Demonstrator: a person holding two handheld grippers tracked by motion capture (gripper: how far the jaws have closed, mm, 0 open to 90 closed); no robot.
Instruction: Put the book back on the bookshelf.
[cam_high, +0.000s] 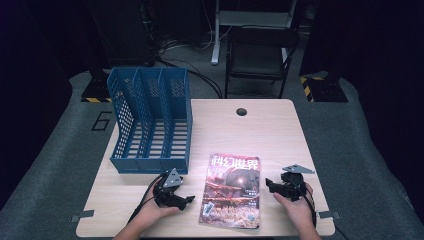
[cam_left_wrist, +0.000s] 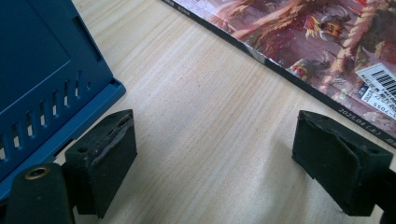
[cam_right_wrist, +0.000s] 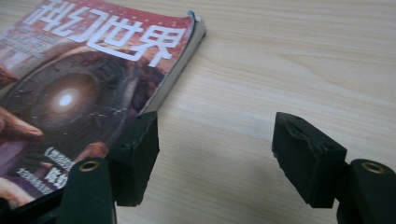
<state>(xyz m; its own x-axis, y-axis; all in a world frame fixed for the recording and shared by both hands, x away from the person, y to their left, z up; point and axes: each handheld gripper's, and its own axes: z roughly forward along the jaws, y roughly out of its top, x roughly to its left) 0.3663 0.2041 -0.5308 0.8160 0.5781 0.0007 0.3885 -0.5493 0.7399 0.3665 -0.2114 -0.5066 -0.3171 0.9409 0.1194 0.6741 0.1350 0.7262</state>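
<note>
While both grippers' jaws gape empty, one magazine (cam_high: 231, 191) lies beside one three-slot rack (cam_high: 151, 120).

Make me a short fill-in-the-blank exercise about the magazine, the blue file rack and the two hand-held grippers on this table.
1. The glossy magazine with the red illustrated cover lies flat on the light wooden ____.
2. The blue perforated plastic file rack holds ____ magazines.
3. The magazine lies ____ the left hand-held gripper and the right hand-held gripper.
4. The jaws of both hand-held grippers stand ____.

Missing words: table; no; between; open
</note>
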